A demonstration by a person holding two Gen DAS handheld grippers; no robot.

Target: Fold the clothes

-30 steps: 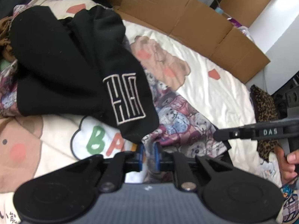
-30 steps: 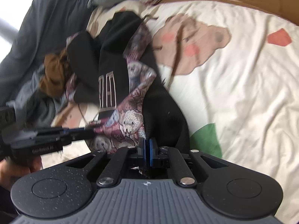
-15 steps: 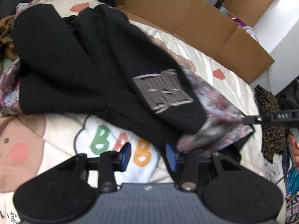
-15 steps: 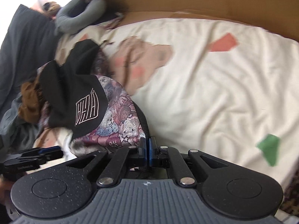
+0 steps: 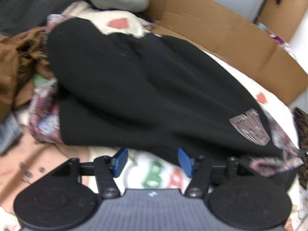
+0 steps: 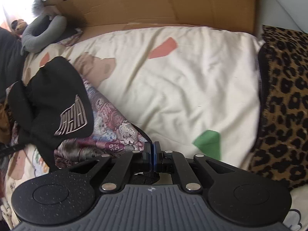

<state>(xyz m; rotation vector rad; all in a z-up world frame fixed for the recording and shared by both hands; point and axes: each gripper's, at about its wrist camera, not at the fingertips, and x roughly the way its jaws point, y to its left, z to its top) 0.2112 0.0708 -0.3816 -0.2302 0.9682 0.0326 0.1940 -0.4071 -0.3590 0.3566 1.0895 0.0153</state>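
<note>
A black garment point(image 5: 146, 88) with a bear-patterned lining point(image 5: 277, 154) and a pale woven logo point(image 5: 250, 127) lies stretched across the cream cartoon bedsheet point(image 5: 154, 175). My left gripper point(image 5: 152, 160) hangs open just in front of the garment's near edge, nothing between its blue pads point(image 5: 120, 159). In the right wrist view the same garment point(image 6: 52, 100) trails off to the left, logo point(image 6: 74, 118) and patterned lining point(image 6: 115, 127) showing. My right gripper point(image 6: 153, 156) is shut on a black edge of that garment.
A cardboard panel point(image 5: 221, 30) runs along the far side of the bed point(image 6: 182, 80). A leopard-print cloth point(image 6: 284, 100) lies at the right. Brown clothing point(image 5: 13, 61) and a grey neck pillow point(image 6: 40, 32) sit at the left.
My left gripper has opened and let go of the garment. My right gripper has pulled the garment's edge rightward, stretching it out over the sheet.
</note>
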